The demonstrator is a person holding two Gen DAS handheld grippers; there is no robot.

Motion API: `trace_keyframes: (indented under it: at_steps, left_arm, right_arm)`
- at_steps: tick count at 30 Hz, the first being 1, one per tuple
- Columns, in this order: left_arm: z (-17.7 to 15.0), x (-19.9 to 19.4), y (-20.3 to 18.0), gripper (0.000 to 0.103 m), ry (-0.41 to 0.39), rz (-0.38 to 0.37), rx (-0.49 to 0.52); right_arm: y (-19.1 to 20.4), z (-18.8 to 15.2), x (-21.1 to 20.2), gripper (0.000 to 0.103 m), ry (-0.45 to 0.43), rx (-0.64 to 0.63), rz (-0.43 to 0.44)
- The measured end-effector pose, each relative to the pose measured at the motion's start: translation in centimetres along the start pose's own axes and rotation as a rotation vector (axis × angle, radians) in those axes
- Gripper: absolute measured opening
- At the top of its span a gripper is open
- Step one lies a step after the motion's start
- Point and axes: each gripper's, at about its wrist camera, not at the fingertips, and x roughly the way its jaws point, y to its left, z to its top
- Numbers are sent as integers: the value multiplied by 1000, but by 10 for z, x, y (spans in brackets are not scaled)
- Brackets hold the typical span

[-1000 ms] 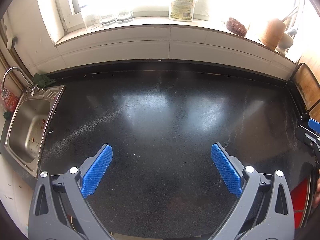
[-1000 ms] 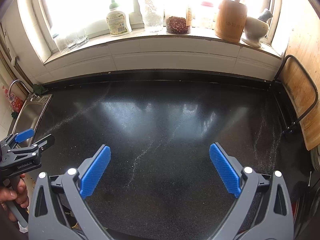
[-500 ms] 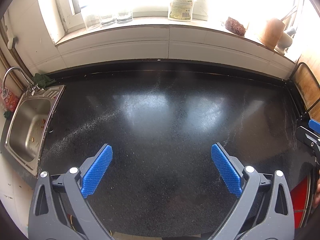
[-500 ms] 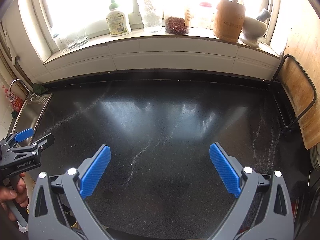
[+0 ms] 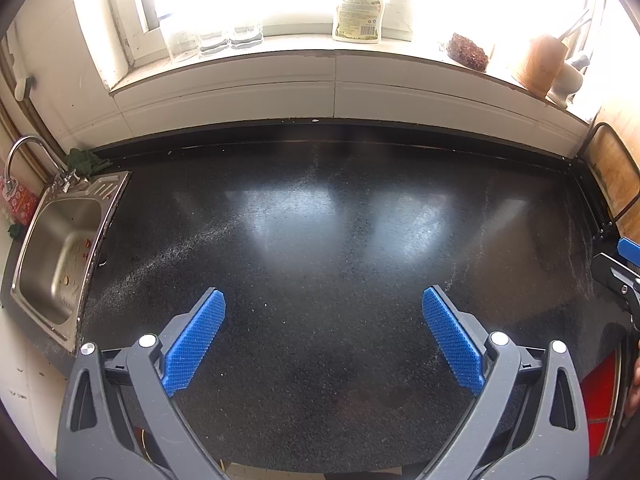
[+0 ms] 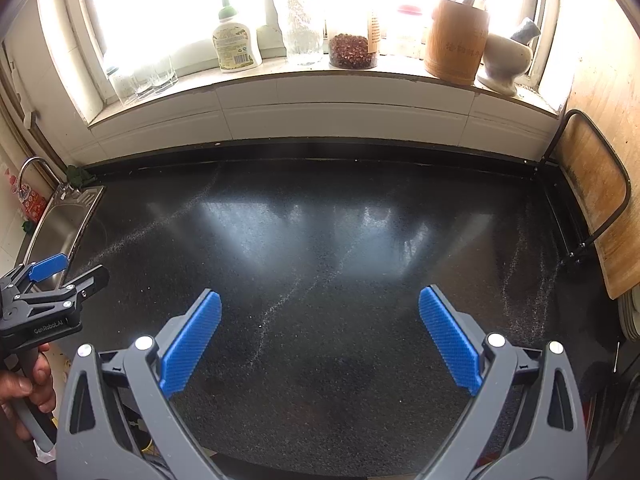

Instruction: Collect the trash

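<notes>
Both the left gripper (image 5: 323, 338) and right gripper (image 6: 320, 338) have jaws apart, empty. No trash is visible on the tabletop (image 5: 340, 220) beside the sink (image 5: 56, 256); collection appears complete or unstarted.

We saw the countertop (image 6: 320, 248) spread ahead of us, with the windowsill (image 6: 304, 76) behind it at twelve o'clock. The sink (image 5: 60, 248) was set into the counter at nine o'clock, its faucet (image 5: 28, 152) at the far corner. On the sill stood glasses (image 6: 140, 76) at eleven, then a bottle (image 6: 234, 46), a jar (image 6: 352, 50), a utensil holder (image 6: 456, 40) and a mortar (image 6: 506, 60) toward one. A cutting board (image 6: 596, 184) leaned in a rack at three o'clock.
</notes>
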Motion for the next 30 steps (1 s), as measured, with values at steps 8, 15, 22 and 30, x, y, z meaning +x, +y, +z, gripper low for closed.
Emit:
trace_keyframes:
  at_steps: [8, 15, 22, 30]
  left_arm:
    - [0, -2, -1, 96, -2, 6, 14]
    - [1, -3, 1, 96, 1, 7, 11]
    - [4, -3, 3, 96, 0, -3, 6]
    - [5, -2, 7, 96, -3, -2, -3]
  right_arm:
    - [-1, 2, -1, 96, -4, -4, -1]
    - [-2, 2, -4, 96, -6, -7, -4]
    - [0, 1, -6, 96, -9, -9, -7]
    - [0, 0, -5, 96, -8, 3, -8]
